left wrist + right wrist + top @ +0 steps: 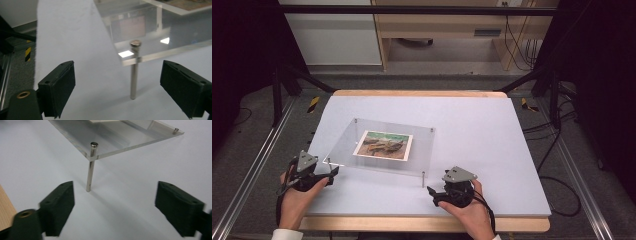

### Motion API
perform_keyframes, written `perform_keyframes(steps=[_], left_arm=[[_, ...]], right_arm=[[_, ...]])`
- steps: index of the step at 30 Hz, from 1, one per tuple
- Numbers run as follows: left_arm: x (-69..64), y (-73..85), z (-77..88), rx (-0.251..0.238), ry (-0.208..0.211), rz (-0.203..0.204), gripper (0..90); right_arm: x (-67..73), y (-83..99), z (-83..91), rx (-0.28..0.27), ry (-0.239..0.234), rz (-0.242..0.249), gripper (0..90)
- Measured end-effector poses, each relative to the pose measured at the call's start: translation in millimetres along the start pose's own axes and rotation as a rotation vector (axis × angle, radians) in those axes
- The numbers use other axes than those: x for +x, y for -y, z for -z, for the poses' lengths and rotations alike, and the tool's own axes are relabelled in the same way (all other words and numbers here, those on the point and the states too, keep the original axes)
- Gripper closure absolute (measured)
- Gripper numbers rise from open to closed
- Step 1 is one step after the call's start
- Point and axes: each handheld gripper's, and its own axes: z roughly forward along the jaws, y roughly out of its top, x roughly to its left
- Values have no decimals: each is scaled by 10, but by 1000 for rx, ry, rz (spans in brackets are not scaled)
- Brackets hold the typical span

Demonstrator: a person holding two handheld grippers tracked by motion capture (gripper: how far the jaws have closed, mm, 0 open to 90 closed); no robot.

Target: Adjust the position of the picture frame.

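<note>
A clear acrylic plate (422,150) stands on thin metal legs in the middle of the white table, with a printed picture (383,145) lying on it. My left gripper (331,172) sits at the plate's near-left corner, open and empty. In the left gripper view that corner's metal leg (134,80) stands just ahead between the jaws, untouched. My right gripper (432,192) rests open and empty close to the near-right corner. Its view shows the near-right leg (90,167) ahead, left of centre, under the plate (120,137).
The white table surface (492,140) has a wooden edge (422,224) at the front. Aluminium frame rails (247,175) run along both sides, with cables (557,150) on the floor to the right. Shelving stands beyond the table.
</note>
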Motion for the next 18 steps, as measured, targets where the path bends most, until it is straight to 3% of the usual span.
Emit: perform_keyframes(steps=[3, 5, 8, 12, 18], left_arm=[[72, 28, 52, -27, 34, 25, 86], [89, 49, 58, -25, 65, 16, 43], [89, 62, 51, -20, 41, 3, 39], [69, 56, 51, -32, 48, -1, 35], [9, 53, 18, -18, 97, -1, 40]], right_arm=[[-3, 1, -1, -14, -14, 1, 98], [15, 15, -29, 5, -41, 6, 108], [58, 31, -68, 32, -42, 1, 220], [114, 24, -78, 21, -31, 2, 275], [166, 23, -125, 1, -58, -12, 363]])
